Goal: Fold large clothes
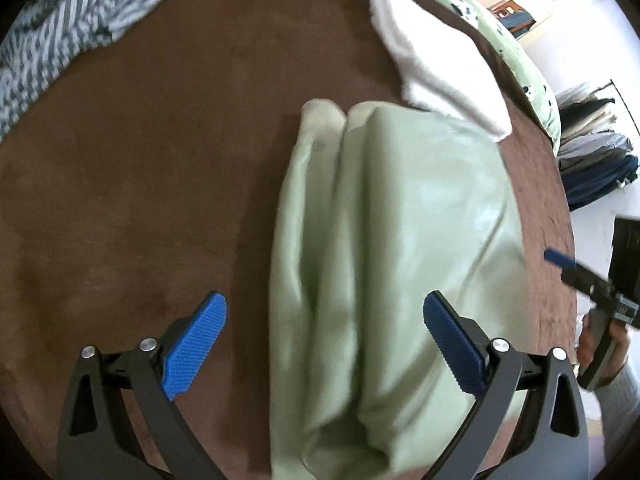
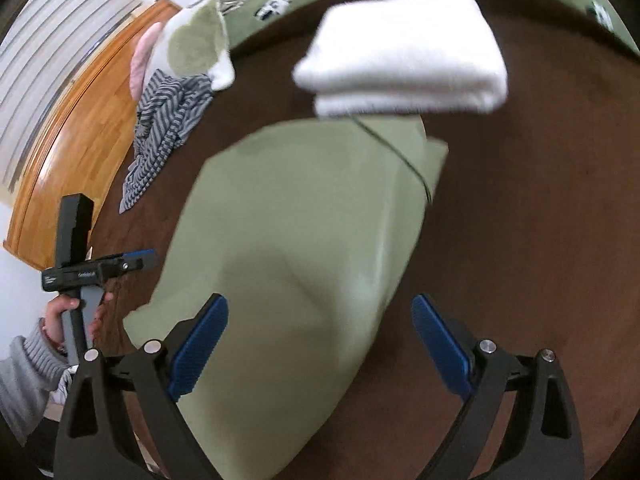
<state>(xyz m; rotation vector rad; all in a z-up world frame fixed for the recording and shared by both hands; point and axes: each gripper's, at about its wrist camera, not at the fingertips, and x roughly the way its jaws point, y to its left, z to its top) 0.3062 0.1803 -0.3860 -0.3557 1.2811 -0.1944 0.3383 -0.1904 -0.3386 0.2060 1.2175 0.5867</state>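
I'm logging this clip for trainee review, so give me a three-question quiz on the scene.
1. True or false: the left gripper is clamped on the green garment.
2. What lies just beyond the garment's far end? A) striped cloth B) white towel C) a book
3. Fill in: the striped cloth lies bunched near the ______ edge of the brown surface, as the right wrist view shows it.

Key
1. False: both its fingers stand wide apart, and so do those of the right gripper.
2. B, the white towel.
3. Left.
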